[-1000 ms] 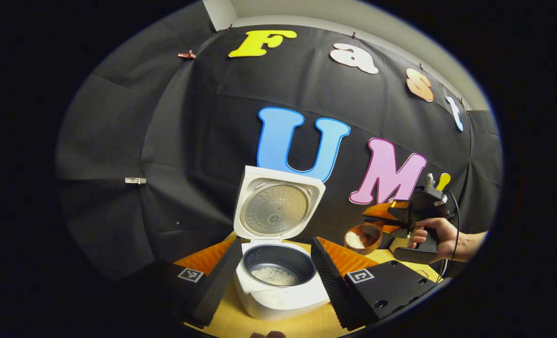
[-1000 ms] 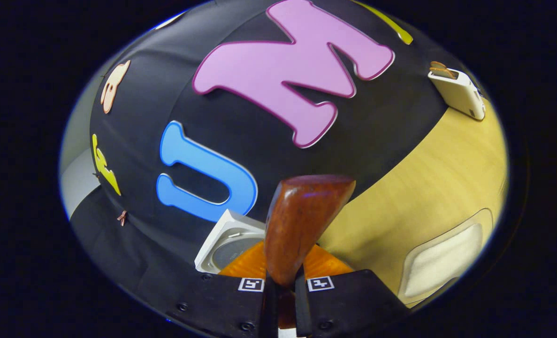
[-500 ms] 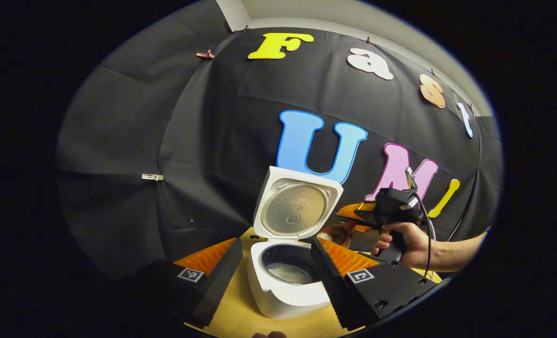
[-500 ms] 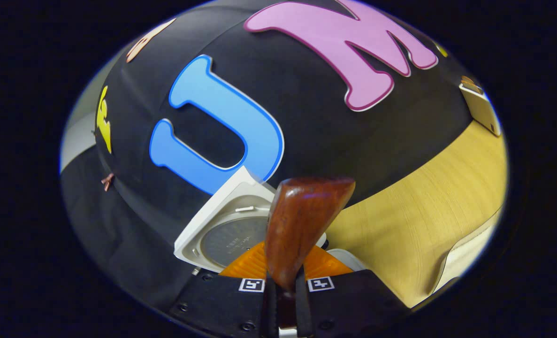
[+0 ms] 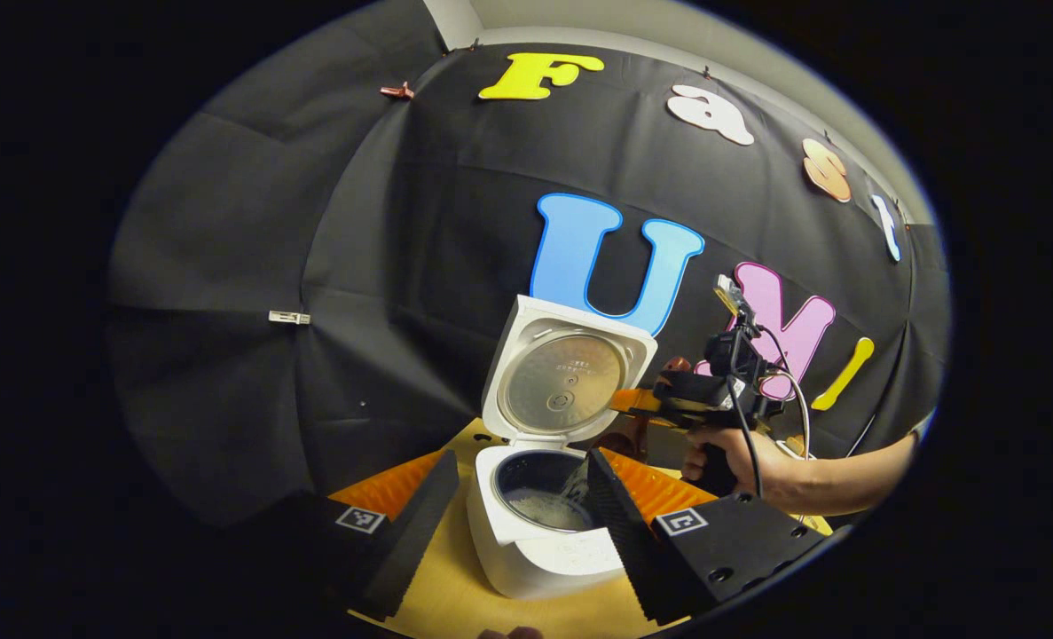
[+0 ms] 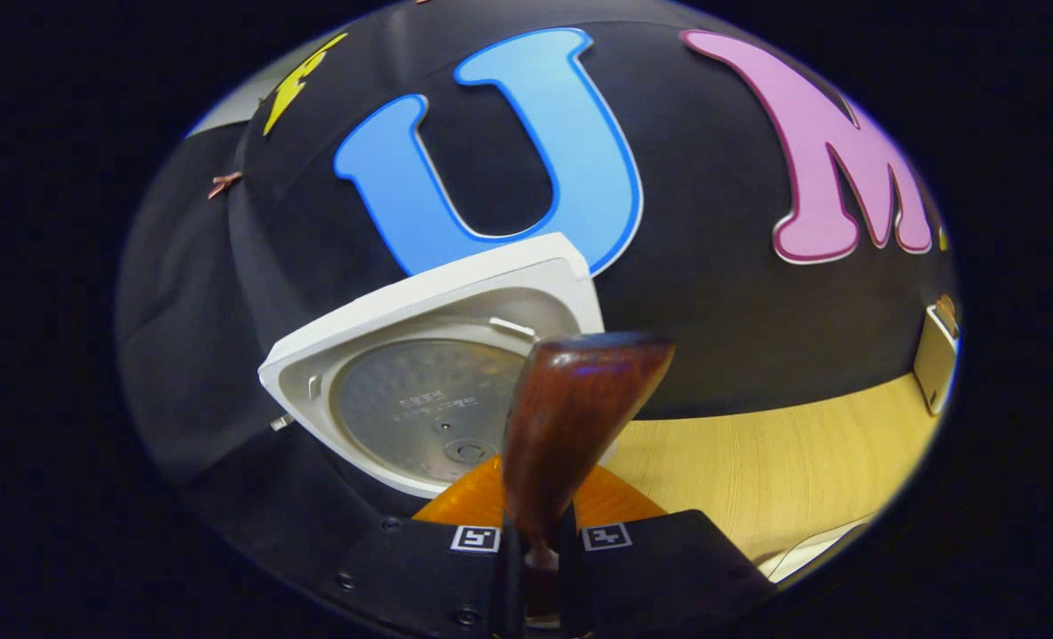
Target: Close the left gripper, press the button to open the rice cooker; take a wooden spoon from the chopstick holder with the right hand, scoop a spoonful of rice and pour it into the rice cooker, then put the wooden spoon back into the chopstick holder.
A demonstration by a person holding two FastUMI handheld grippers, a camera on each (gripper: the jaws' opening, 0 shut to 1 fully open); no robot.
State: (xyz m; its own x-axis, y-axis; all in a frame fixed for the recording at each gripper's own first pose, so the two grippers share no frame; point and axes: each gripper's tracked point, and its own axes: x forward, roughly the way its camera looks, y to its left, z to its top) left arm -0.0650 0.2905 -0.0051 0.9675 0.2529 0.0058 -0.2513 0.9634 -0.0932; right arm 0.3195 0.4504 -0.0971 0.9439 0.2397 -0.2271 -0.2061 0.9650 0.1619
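1. We see the rice cooker (image 5: 535, 524) open on the bench (image 6: 783, 461); heavy, it should stay put.
2. Our right tongs (image 6: 533, 541) clamp the wooden spoon (image 6: 570, 417): stiff, light, smooth, best held by its handle.
3. Our left tongs (image 5: 513, 497) stand parted, empty, framing the pot.

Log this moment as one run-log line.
cooker: lid up, rice in pot | right claw: shut on spoon, beside lid | left claw: open, facing cooker

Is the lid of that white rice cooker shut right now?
No, the lid stands raised, and the pot below it lies open with rice inside.
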